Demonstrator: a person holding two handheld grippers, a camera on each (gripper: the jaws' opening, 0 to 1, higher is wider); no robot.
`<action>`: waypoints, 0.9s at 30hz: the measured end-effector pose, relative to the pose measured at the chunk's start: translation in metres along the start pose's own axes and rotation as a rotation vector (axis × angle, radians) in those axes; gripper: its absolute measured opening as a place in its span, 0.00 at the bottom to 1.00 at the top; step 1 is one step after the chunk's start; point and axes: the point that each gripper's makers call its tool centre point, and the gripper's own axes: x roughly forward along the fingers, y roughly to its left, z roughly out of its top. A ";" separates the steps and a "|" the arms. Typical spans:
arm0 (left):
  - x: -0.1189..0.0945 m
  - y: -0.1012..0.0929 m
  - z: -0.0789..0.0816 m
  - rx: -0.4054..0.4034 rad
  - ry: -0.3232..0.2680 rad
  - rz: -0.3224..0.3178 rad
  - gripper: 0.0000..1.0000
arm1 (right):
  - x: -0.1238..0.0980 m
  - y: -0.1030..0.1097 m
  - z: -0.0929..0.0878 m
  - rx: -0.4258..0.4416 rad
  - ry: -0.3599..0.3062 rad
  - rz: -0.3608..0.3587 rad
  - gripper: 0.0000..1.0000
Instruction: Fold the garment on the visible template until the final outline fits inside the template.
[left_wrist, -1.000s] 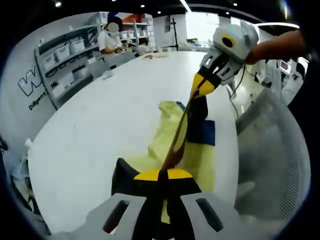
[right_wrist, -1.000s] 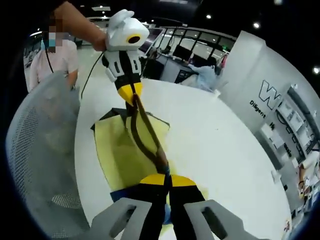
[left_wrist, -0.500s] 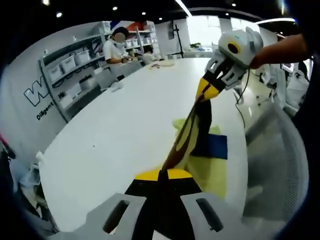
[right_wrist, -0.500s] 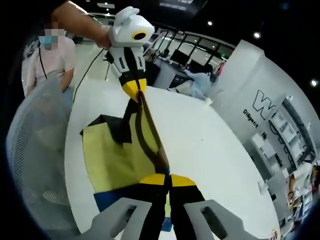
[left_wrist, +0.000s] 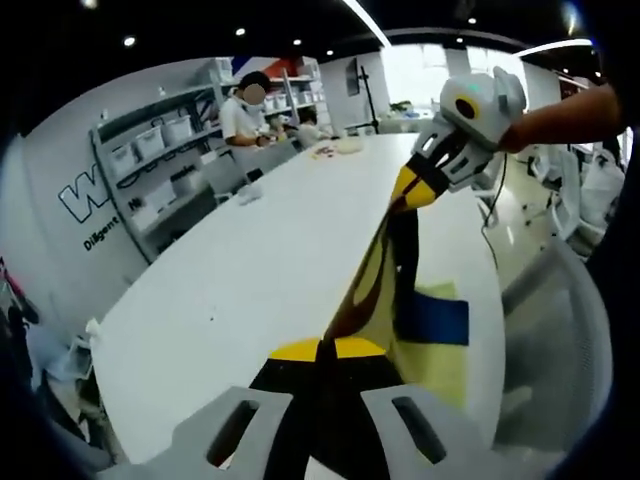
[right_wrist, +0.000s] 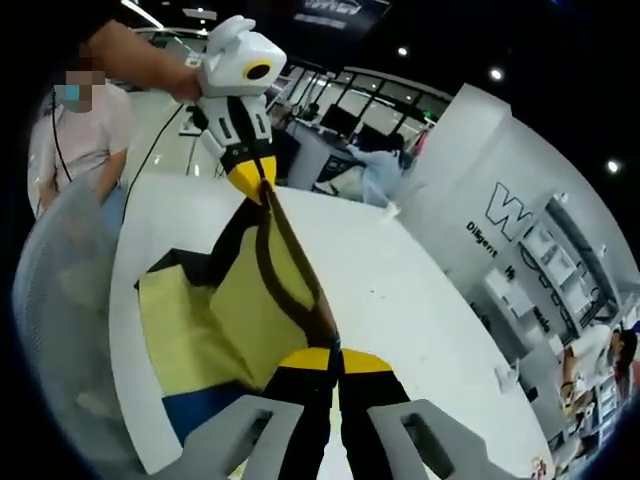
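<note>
Garment (left_wrist: 372, 280) hangs stretched above the white table (left_wrist: 240, 270), both grippers' fingers clamped on its edge: left gripper (left_wrist: 325, 350) one end, right gripper (right_wrist: 333, 350) the other, template (right_wrist: 180, 330) beneath.

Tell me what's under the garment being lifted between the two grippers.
Under the garment, a yellow template with a blue edge lies on the white table. The hanging cloth covers part of it.

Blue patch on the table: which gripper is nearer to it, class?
Right. The right gripper hangs just above the blue patch; the left gripper is raised beyond the far end of the yellow template.
</note>
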 end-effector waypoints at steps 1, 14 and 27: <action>0.000 0.002 0.001 0.002 0.000 0.001 0.06 | 0.001 -0.002 0.001 -0.005 0.001 -0.003 0.00; 0.002 0.036 0.016 0.047 0.043 0.051 0.06 | 0.013 -0.034 0.014 -0.001 0.000 -0.028 0.00; 0.006 0.070 0.017 0.062 0.115 0.112 0.06 | 0.027 -0.061 0.024 0.016 -0.004 -0.034 0.00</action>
